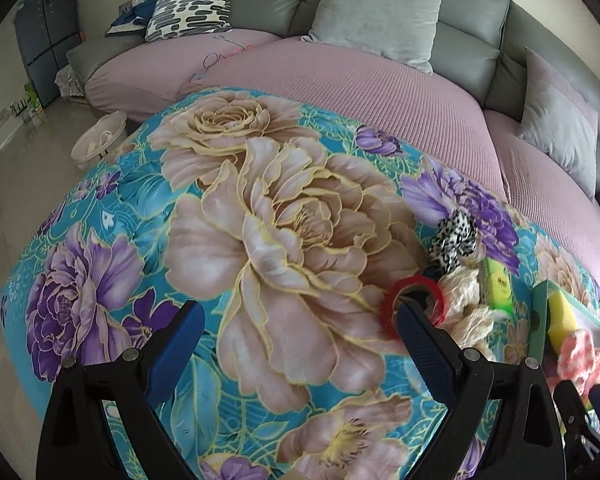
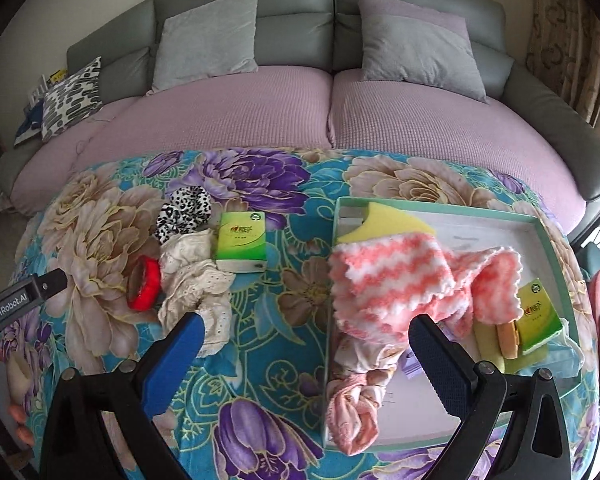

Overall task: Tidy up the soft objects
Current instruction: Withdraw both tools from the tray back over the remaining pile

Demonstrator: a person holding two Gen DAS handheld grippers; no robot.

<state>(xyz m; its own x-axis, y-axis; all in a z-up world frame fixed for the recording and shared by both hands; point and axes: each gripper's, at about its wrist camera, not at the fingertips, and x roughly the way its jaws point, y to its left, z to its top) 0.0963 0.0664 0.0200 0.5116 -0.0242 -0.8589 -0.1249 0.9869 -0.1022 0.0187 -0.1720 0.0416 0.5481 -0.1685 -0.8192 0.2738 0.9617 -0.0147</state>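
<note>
A pale green tray [image 2: 440,207] on the floral blanket holds a pink-white fluffy cloth [image 2: 396,280], a yellow sponge [image 2: 384,222], a pink sock bundle [image 2: 356,412] and a green tissue pack [image 2: 538,312]. Left of the tray lie a cream lace cloth [image 2: 192,284], a leopard scrunchie [image 2: 184,212], a red ring [image 2: 144,286] and a second green tissue pack [image 2: 244,246]. My right gripper [image 2: 304,344] is open above the tray's left edge. My left gripper [image 1: 300,328] is open over the blanket, its right finger beside the red ring [image 1: 416,300].
A grey sofa [image 2: 296,36] with pink seat covers and grey cushions [image 2: 208,36] stands behind the blanket. A patterned pillow [image 1: 192,8] lies at the far left. A white basin [image 1: 98,140] sits on the floor to the left.
</note>
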